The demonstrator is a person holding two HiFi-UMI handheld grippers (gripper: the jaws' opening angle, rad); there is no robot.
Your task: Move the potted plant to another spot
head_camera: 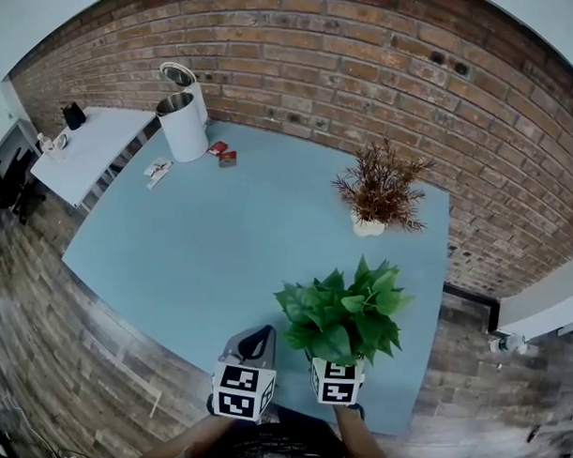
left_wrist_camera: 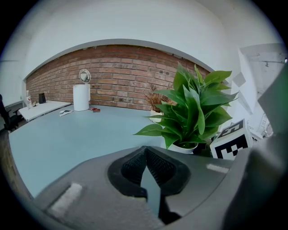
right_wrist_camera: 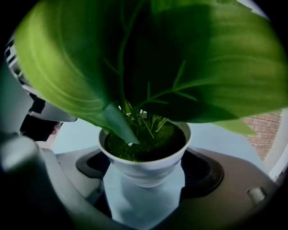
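Across the blue tabletop point(head_camera: 175, 255), bare surface is seen toward the left and far edges, while the far right corner is taken by a dried plant point(head_camera: 379, 187). By the near edge, toward the near right corner, the potted plant point(head_camera: 344, 311) is held upright, its white pot point(right_wrist_camera: 146, 166) clasped between the jaws of the right gripper point(right_wrist_camera: 145, 179). The left gripper point(head_camera: 256, 340) is seen just left of it, jaws together and empty. A leftward or forward carry is judged unobstructed.
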